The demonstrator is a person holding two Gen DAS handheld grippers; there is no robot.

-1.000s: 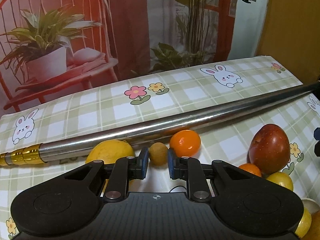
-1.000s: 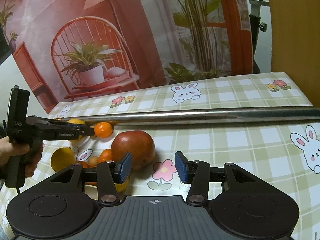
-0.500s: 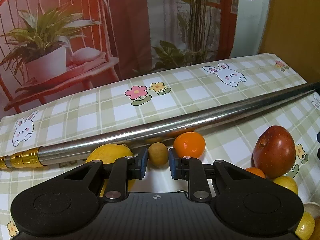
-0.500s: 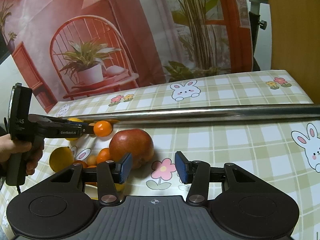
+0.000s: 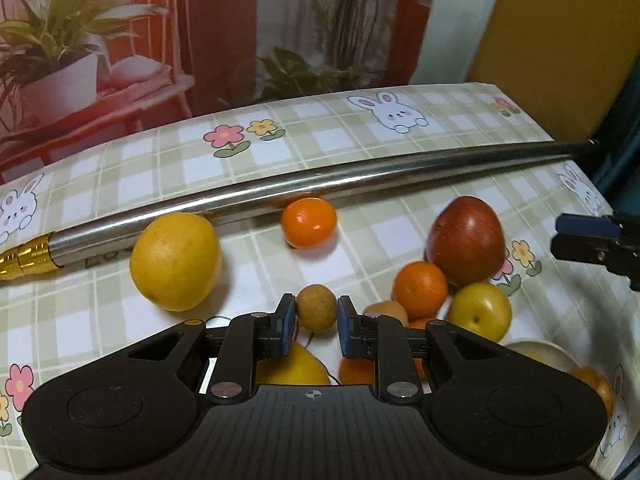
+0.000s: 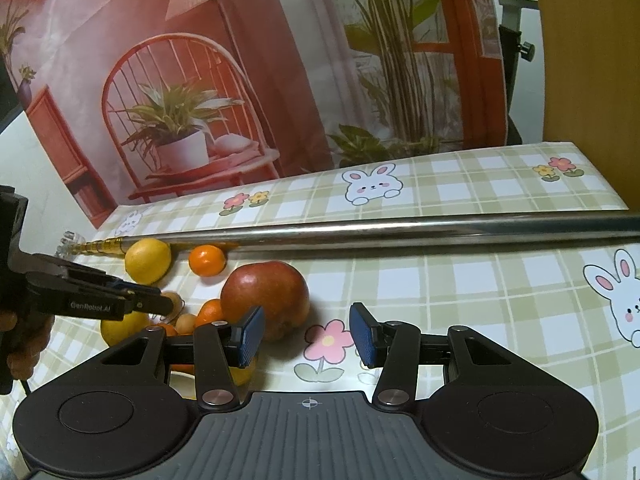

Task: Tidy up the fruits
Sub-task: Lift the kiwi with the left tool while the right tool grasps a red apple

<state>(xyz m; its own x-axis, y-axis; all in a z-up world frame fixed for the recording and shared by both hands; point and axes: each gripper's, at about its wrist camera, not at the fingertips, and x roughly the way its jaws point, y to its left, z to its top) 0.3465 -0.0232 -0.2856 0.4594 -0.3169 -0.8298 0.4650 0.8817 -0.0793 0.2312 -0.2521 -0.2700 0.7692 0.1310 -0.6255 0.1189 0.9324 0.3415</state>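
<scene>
Left tool clamped on small brown round fruit, above pile of oranges and yellow plum beside red apple. Right tool released, empty, over table near apple. Metal pole lies behind.

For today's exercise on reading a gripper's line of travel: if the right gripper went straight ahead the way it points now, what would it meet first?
The right gripper, open and empty, points over bare tablecloth. The red apple sits just left of that line, so the metal pole lying across the table is probably first, though depth is unclear.
</scene>
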